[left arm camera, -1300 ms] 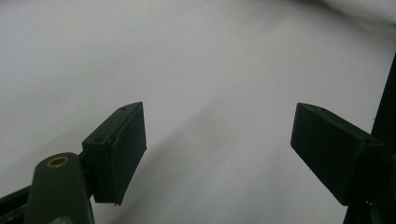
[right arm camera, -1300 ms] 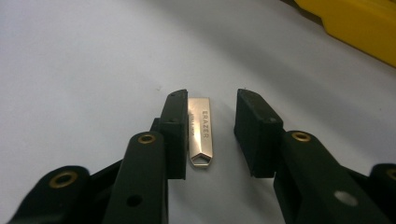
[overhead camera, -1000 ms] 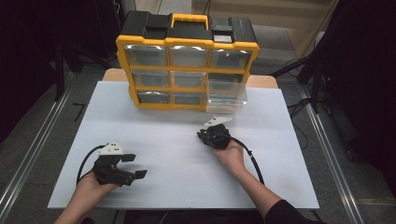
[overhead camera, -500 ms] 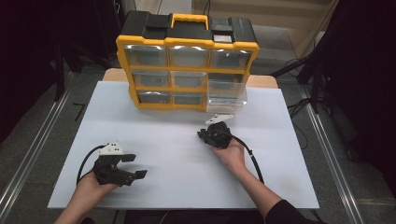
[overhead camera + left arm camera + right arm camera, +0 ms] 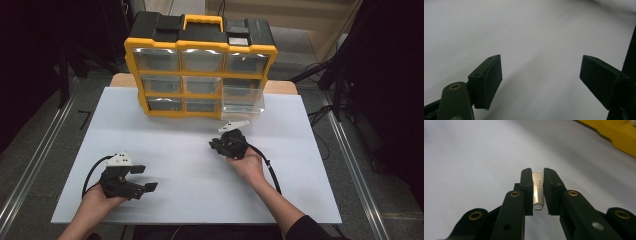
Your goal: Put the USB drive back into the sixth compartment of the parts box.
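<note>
While the right gripper (image 5: 538,192) is clamped on a small eraser (image 5: 538,193) above the table (image 5: 190,135), pickup looks done; left gripper (image 5: 541,80) gapes empty, placement near drawer box (image 5: 200,65) remains.

The high view looks forward and down from above the person's side, far enough back to take in the whole white table (image 5: 200,165), the organizer (image 5: 200,65) at its far edge and both grippers. The left gripper view rides on the left gripper (image 5: 137,180) and looks along its jaws, very close to the bare tabletop ahead of them. The right gripper view rides on the right gripper (image 5: 217,146), looking low across the table past its jaws, with the organizer's yellow edge (image 5: 614,132) beyond them to the upper right. All three views share the white tabletop; the high and right gripper views also share the organizer.
</note>
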`<state>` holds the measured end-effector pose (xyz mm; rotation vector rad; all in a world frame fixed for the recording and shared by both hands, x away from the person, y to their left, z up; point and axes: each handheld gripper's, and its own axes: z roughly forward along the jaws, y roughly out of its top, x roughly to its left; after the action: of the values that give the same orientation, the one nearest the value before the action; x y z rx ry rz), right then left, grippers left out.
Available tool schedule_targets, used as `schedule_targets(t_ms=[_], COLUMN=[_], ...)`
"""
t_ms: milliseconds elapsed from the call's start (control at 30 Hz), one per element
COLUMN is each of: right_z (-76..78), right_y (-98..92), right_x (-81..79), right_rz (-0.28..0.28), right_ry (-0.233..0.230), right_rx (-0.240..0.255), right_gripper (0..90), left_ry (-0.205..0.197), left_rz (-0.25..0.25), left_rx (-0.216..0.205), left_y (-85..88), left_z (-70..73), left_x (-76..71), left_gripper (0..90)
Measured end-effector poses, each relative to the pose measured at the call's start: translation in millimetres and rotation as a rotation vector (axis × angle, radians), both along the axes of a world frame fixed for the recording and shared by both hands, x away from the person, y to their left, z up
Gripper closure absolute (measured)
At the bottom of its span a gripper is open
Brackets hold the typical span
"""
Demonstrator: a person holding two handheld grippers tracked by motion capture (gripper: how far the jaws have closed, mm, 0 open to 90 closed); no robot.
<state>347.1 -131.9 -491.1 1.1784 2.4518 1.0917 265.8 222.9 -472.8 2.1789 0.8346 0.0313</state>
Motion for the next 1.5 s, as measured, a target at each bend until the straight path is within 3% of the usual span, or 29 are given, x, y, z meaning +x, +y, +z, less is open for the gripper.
schedule_targets(t_ms=[233,333,633,1500], right_z=[10.7,16.6,26.6,61.5], right_y=[3.4,3.5,4.4,-9.1], right_x=[-2.2,-2.9,-5.1,-9.9], right_rz=[0.048,0.099,0.179,0.285], right_ry=[0.043,0.064,0.136,0.193], right_rx=[0.012,0.034,0.020,0.024], right_gripper=[76.2,76.2,76.2,76.2], left_ry=[0.004,0.005,0.006,0.010], left_rz=[-0.001,-0.002,-0.002,-0.003], left_rx=[0.001,0.000,0.001,-0.003], left_y=[0.0,-0.2,-0.4,-0.4], left_z=[0.0,-0.2,-0.4,-0.8], left_x=[-0.1,-0.1,-0.1,0.0], left_gripper=[19.2,19.2,19.2,19.2])
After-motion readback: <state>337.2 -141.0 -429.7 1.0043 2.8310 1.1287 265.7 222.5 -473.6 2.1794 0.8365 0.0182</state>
